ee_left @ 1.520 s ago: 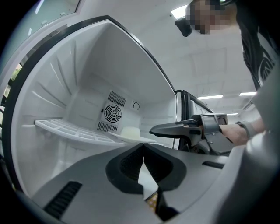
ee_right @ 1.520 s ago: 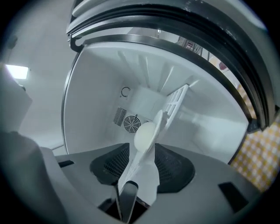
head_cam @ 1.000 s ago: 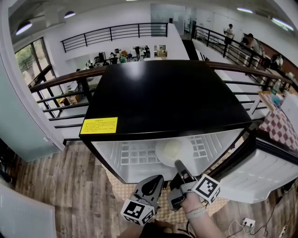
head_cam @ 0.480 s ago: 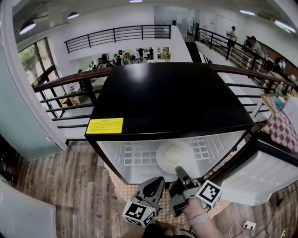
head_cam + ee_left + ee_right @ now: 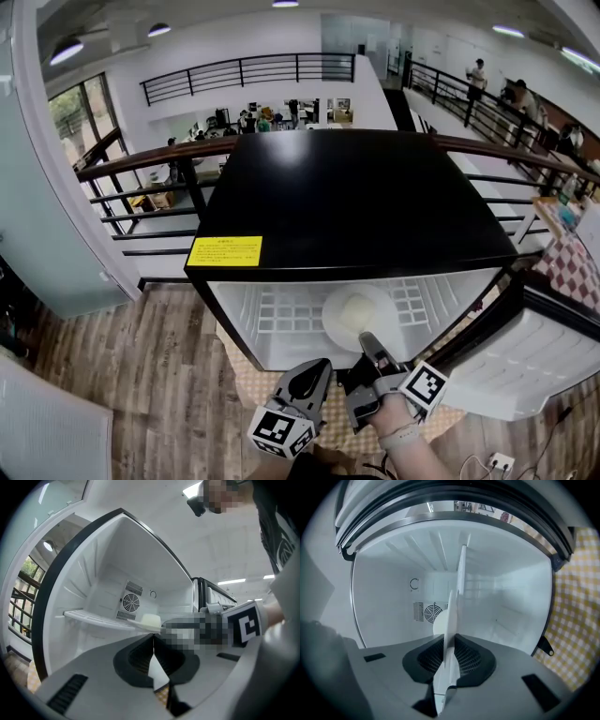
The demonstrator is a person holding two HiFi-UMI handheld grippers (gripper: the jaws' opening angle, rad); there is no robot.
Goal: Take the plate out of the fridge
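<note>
My right gripper (image 5: 367,341) is closing its jaws on the near rim of the white plate (image 5: 336,323), seen edge-on between my pads (image 5: 461,654). The plate, bearing a pale lump (image 5: 355,308), rests on the white grid shelf (image 5: 277,319) inside the open fridge (image 5: 356,202). My left gripper (image 5: 317,367) hangs just outside, jaws together and empty.

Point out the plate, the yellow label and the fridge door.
plate (image 5: 334,323), head view, left rim
yellow label (image 5: 224,251), head view, its middle
fridge door (image 5: 542,361), head view, white inner panel
</note>
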